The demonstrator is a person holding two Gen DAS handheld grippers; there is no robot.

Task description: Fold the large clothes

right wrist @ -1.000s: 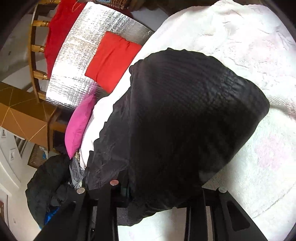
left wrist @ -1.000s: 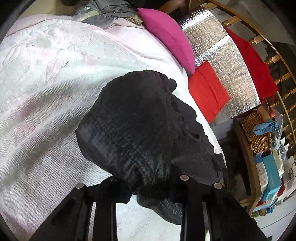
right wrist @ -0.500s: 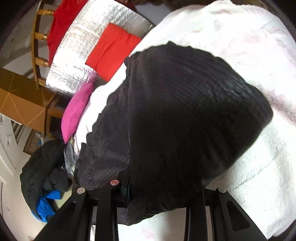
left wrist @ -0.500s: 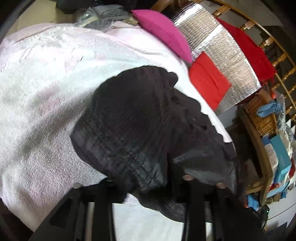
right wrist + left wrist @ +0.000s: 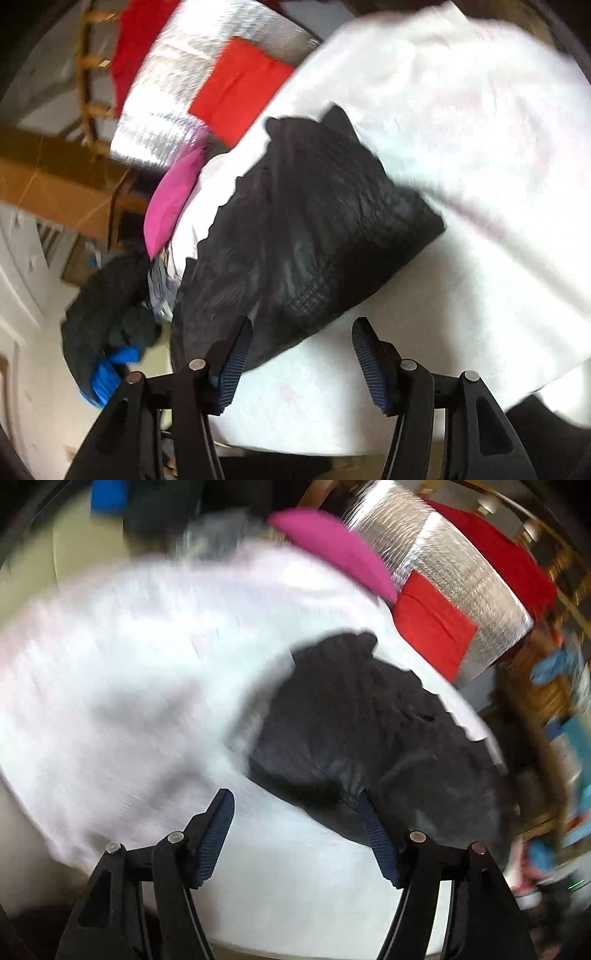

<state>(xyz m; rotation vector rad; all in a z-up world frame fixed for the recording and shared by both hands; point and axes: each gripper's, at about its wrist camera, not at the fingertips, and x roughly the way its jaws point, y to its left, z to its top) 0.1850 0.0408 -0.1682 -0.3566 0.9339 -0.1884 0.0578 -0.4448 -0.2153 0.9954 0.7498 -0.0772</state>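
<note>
A black quilted garment lies folded in a heap on the white bed cover. My left gripper is open just behind its near edge, with the right finger touching the cloth. In the right wrist view the same garment lies on the cover. My right gripper is open and empty, its left finger at the garment's near edge. Both views are blurred by motion.
A pink pillow, red cushions and a silver foil sheet lean at the wooden headboard. A pile of dark and blue clothes lies beside the bed. Cluttered shelves stand at the right.
Both grippers have opened and let go of the black garment, which now rests on the bed. Both have pulled back from it.
</note>
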